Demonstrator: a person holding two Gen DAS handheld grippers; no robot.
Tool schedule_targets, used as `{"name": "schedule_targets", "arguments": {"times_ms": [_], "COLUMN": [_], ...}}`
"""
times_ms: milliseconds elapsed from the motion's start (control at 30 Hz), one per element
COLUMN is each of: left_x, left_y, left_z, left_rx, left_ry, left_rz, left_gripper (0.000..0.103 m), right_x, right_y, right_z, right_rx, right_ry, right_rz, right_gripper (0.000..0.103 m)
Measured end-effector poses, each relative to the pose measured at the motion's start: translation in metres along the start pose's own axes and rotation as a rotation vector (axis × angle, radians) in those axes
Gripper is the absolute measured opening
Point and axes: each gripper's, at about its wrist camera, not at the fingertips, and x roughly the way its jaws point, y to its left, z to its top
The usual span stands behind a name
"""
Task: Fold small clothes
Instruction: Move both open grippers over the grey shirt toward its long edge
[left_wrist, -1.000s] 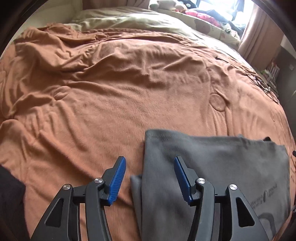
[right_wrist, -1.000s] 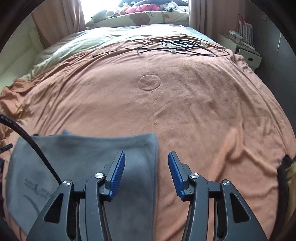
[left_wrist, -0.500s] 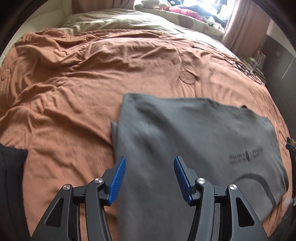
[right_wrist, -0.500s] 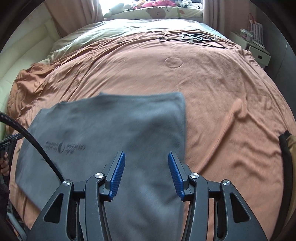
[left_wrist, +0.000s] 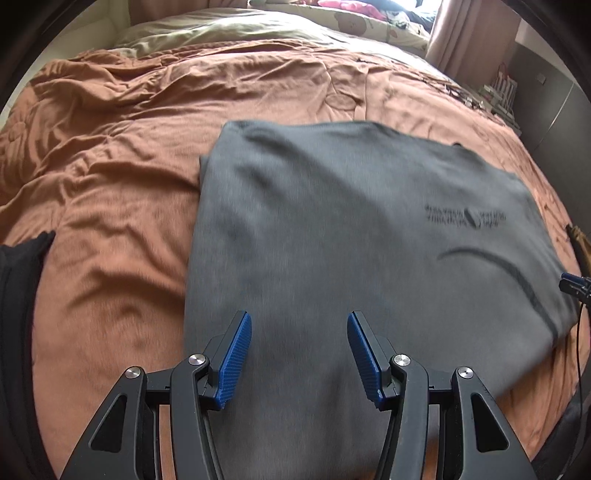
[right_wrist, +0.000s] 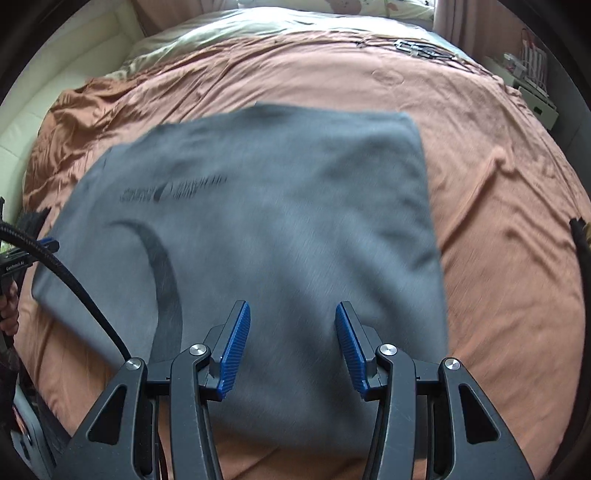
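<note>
The soft grey cotton T-shirt (left_wrist: 332, 240) looks light and floppy, so it will bend and sag anywhere it is picked up, and a pinch on just one layer could pull the fold apart. The best places to grab it are probably the two near corners, at about 6 o'clock in each view, pinching all the layers together. It lies flat on the wrinkled orange-brown bed blanket (left_wrist: 110, 166), already folded into a neat rectangle, with its left edge doubled over. It has small dark letters and a curved dark stripe printed on it, toward 3 o'clock in the left view and toward 9 o'clock in the right view. The left gripper (left_wrist: 299, 354) has its blue pads apart, with nothing pinched between them, and it hangs over the near part of the shirt. The right gripper (right_wrist: 291, 347) is the same, pads apart, above the shirt's other near side.
</note>
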Motion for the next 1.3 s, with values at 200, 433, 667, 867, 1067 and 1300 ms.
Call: {"name": "schedule_targets", "arguments": {"times_ms": [200, 433, 667, 867, 1067, 1300], "left_x": [-0.001, -0.009, -0.027, -0.057, -0.054, -0.036], "left_y": [0.002, 0.027, 0.052, 0.035, -0.012, -0.056], "left_z": [-0.029, -0.061, -0.080, -0.067, -0.055, -0.053], "left_rx": [0.058, 0.032, -0.004, 0.014, 0.061, 0.059], "left_ry": [0.011, 0.028, 0.057, -0.033, -0.056, -0.049], "left_rz": [0.075, 0.076, 0.086, 0.068, -0.005, -0.072], "left_gripper": [0.056, 0.056, 0.058, 0.056, 0.056, 0.056], "right_x": [0.007, 0.003, -0.021, -0.041, -0.032, -0.006], "right_y": [-0.009, -0.006, 0.003, 0.042, 0.076, 0.086], "right_z": [-0.019, -0.043, -0.048, -0.040, -0.035, -0.034], "right_rx": [0.013, 0.001, 0.001, -0.059, -0.100, -0.103], "right_ry": [0.034, 0.063, 0.062, -0.008, -0.015, -0.001], "right_rz": [-0.054, -0.116, -0.137, -0.063, 0.004, 0.057], "right_gripper": [0.046, 0.046, 0.046, 0.046, 0.046, 0.046]}}
